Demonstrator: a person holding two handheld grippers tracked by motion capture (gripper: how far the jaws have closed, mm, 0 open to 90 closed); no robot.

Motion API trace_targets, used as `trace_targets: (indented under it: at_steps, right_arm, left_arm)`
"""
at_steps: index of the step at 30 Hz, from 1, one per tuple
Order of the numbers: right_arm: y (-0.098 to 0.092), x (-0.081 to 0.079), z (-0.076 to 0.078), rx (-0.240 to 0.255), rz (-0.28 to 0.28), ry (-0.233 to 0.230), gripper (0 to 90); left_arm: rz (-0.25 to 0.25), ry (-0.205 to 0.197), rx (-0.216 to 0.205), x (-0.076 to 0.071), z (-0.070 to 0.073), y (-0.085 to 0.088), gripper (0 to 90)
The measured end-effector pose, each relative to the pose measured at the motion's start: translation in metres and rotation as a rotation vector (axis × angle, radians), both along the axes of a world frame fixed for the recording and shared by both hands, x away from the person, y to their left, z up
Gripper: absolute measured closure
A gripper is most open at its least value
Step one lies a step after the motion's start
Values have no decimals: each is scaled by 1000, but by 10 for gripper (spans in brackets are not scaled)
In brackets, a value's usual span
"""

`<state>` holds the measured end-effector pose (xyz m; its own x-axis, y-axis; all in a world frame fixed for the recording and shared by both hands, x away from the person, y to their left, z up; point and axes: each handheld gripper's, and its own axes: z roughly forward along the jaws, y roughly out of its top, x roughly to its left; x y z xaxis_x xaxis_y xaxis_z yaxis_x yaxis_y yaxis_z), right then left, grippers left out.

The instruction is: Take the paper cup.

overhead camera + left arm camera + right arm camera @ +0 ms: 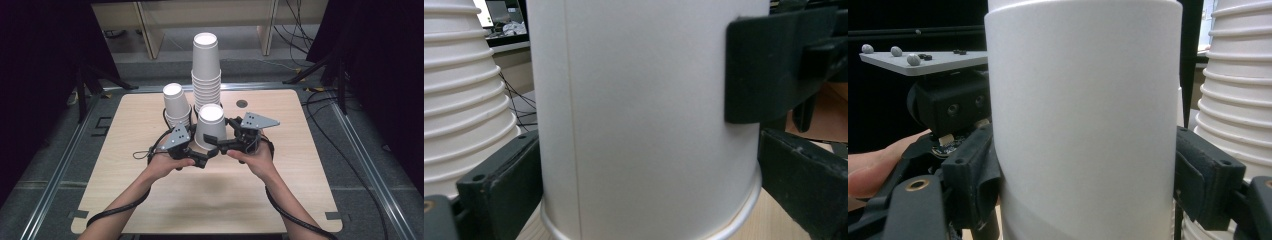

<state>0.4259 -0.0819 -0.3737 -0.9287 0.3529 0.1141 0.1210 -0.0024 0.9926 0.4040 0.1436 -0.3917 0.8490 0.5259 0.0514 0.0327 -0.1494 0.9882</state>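
Note:
A white paper cup (210,125) stands upside down on the wooden table (150,200), between my two grippers. My left gripper (200,155) comes in from the left, low on the cup. In the left gripper view, the left gripper (649,190) has both jaws lying against the cup (644,115) just above its rim. My right gripper (220,143) reaches in from the right and is shut on the cup a little higher. The right gripper view shows the right gripper (1088,185) with its pads clamping both sides of the cup (1083,100).
A tall stack of upturned cups (206,75) rises right behind the held cup, seen close by as the stack (464,100) and the stack (1233,100). A short stack (176,105) stands at the back left. Cables trail toward the near edge.

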Motion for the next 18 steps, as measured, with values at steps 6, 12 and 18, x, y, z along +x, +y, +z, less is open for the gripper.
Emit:
trace_targets:
  at_steps: [6,12,18]
  right_arm:
    - [1,1,-3,10,10,-7,224]
    - [1,1,-6,-12,-1,8,215]
    - [2,1,-8,-15,2,29,200]
  left_arm:
    - [0,3,7,0,-2,0,24]
    - [1,12,20,0,-5,1,40]
    - [5,16,30,-2,-6,0,77]
